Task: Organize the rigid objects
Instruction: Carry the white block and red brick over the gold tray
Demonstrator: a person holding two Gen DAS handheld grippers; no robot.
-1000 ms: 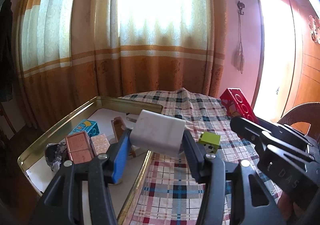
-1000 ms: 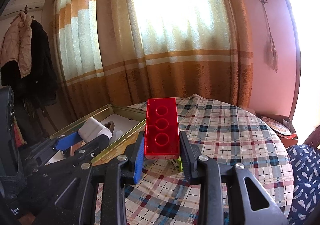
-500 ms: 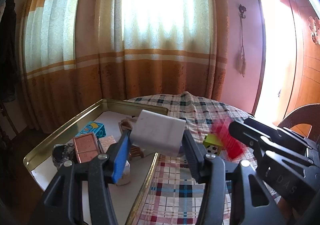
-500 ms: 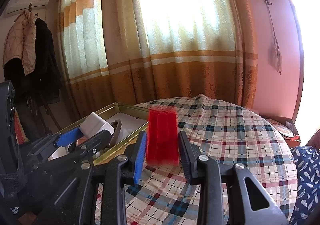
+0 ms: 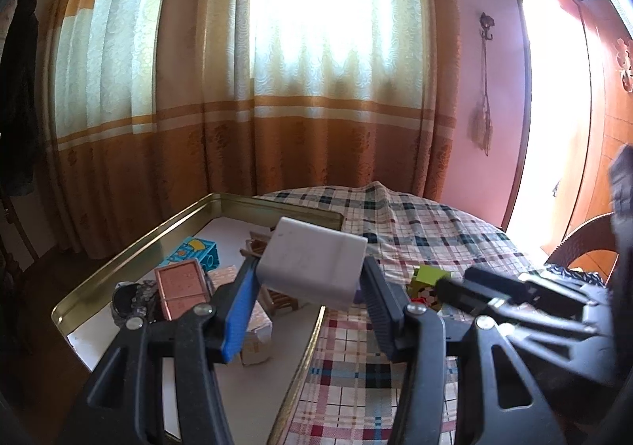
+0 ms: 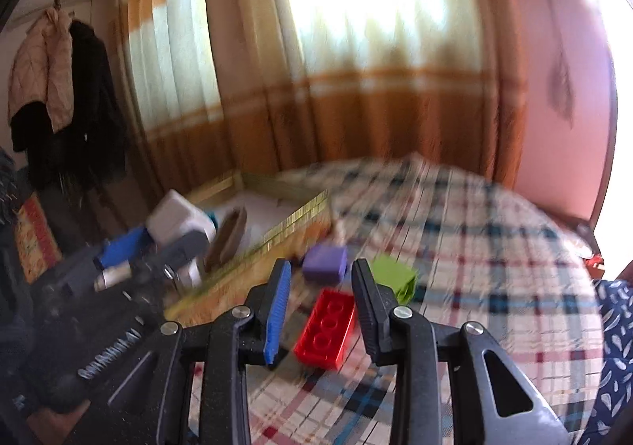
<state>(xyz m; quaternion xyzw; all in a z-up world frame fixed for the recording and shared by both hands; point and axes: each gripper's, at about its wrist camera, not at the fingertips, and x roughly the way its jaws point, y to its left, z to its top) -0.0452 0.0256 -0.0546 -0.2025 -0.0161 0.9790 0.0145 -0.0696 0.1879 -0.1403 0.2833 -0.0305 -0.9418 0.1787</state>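
Observation:
My left gripper [image 5: 308, 282] is shut on a white block [image 5: 312, 261], held above the right rim of the gold tray [image 5: 312, 346]; it also shows in the right wrist view [image 6: 178, 221]. My right gripper [image 6: 320, 286] is open and empty. A red studded brick [image 6: 326, 328] lies on the plaid tablecloth [image 6: 474, 286] below and between its fingers. A purple block [image 6: 325, 263] and a green cube [image 6: 393, 276] lie just beyond it. The right wrist view is blurred.
The tray holds a blue printed box [image 5: 194, 251], a pink tile [image 5: 182, 282], small wooden pieces [image 5: 259, 241] and a dark object [image 5: 128, 296]. The green cube with a football print [image 5: 429, 280] lies right of the tray. Curtains hang behind the table.
My right gripper has opened and the red brick has dropped from it onto the tablecloth. The right gripper has tilted downward. My left gripper keeps hold of the white block.

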